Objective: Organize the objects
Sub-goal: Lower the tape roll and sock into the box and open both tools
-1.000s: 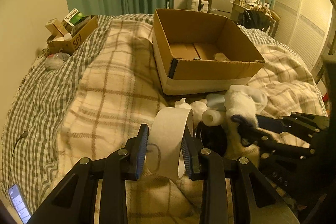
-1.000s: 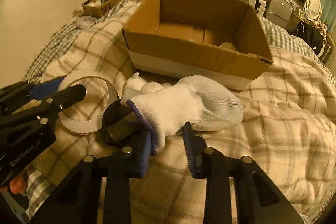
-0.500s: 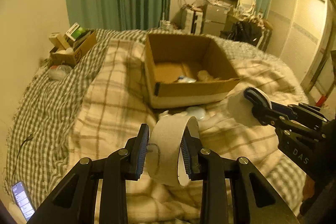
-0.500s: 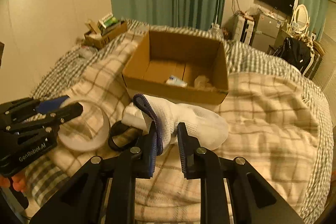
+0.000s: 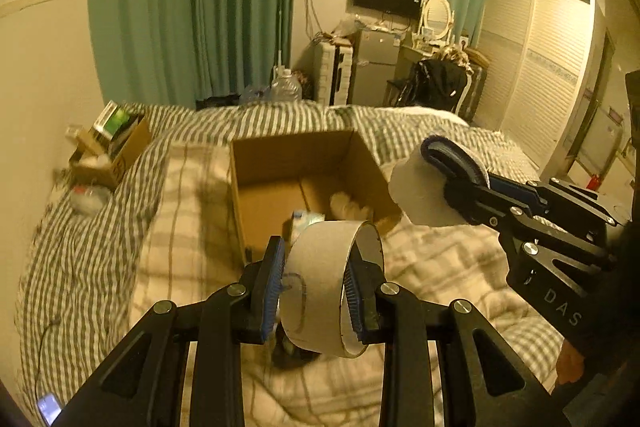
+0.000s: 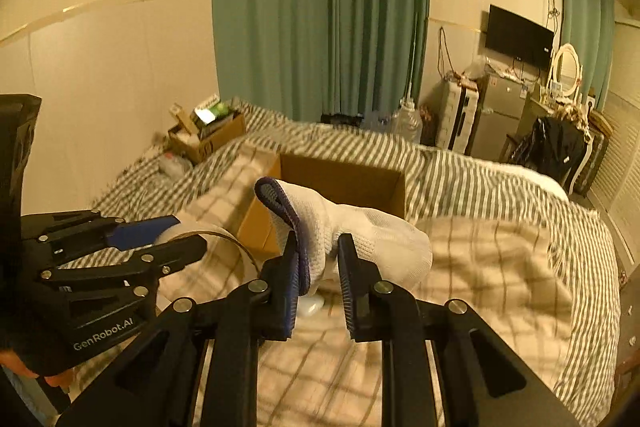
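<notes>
The left hand-held gripper (image 5: pixel 316 287) is nearly closed and presses its two blue pads on a wide roll of tape (image 5: pixel 326 285), one pad on each flat side of the ring. The roll is held upright, above the bed (image 5: pixel 96 255), so its open centre faces to the right in the left wrist view. It does not touch the blanket.

The right hand-held gripper (image 6: pixel 318 277) is also almost closed, and it has a white sock (image 6: pixel 360 239) between its pads. The grip is near the cuff, which has a dark blue edge and stands up to the left of the pads. The rest of the sock, the foot part, hangs to the right and far side of the fingers. In the left wrist view the same sock (image 5: pixel 420 195) is seen at the right, in the air, just beside the near right corner of the cardboard box (image 5: pixel 272 163).

The cardboard box is open at the top and sits on the checked blanket (image 5: pixel 192 251) in the middle of the bed, beyond both grippers. Inside it lie a pale soft thing at the far right and a small light packet near the front wall; I cannot tell what they are.

A smaller carton (image 5: pixel 116 147) with several items stands far left on the bed, near the wall. Behind the bed hang green curtains (image 5: pixel 192 7). A phone (image 5: pixel 50 407) lies at the near left edge.
</notes>
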The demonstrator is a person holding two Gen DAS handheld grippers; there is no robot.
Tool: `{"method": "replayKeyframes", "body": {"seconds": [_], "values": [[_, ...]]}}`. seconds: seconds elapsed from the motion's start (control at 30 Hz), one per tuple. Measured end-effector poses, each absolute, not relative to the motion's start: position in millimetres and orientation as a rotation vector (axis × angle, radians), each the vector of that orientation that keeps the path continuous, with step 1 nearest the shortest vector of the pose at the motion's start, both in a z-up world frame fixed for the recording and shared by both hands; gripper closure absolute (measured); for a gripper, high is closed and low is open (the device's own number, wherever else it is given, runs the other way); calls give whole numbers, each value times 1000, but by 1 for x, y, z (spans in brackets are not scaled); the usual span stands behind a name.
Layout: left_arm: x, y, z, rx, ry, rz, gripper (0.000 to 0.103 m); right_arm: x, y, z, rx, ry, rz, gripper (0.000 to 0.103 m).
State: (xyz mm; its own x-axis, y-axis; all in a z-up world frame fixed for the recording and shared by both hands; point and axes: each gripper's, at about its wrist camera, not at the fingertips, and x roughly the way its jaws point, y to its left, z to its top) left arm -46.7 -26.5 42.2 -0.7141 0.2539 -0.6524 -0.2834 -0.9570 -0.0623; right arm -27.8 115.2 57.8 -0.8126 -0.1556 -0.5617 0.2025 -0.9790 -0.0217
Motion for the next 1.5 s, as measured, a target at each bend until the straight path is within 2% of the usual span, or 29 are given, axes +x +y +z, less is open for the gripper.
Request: {"method": "replayKeyframes", "body": {"seconds": [0.4, 0.57, 0.87, 1.17, 1.27, 1.3, 1.33, 1.37, 1.4, 1.43, 1.5], "values": [[-118, -7, 38, -1022, 208, 2711, 74, -113, 134, 72, 828, 80, -2804, 86], [-150, 4, 18, -1052, 239, 2694, 74, -155, 144, 45, 868, 27, -2775, 86], [-216, 11, -36, -1157, 190, 2702, 74, -213, 150, -39, 996, -26, -2708, 86], [-238, 7, -68, -1246, 184, 2693, 74, -231, 151, -62, 1025, -85, -2667, 86], [-232, 2, -69, -1274, 160, 2680, 72, -230, 155, -61, 1033, -159, -2659, 86], [-229, 1, -68, -1280, 161, 2671, 70, -228, 156, -58, 1025, -178, -2659, 83], [-226, 2, -67, -1279, 167, 2667, 64, -224, 158, -54, 1009, -197, -2670, 67], [-223, 3, -65, -1280, 177, 2665, 56, -220, 160, -47, 987, -212, -2690, 57], [-216, 4, -60, -1265, 192, 2678, 41, -216, 161, -42, 969, -221, -2707, 41], [-210, 4, -56, -1247, 199, 2689, 28, -211, 163, -35, 946, -233, -2726, 40], [-197, 5, -45, -1216, 202, 2693, 22, -200, 167, -23, 918, -243, -2740, 40]]}}
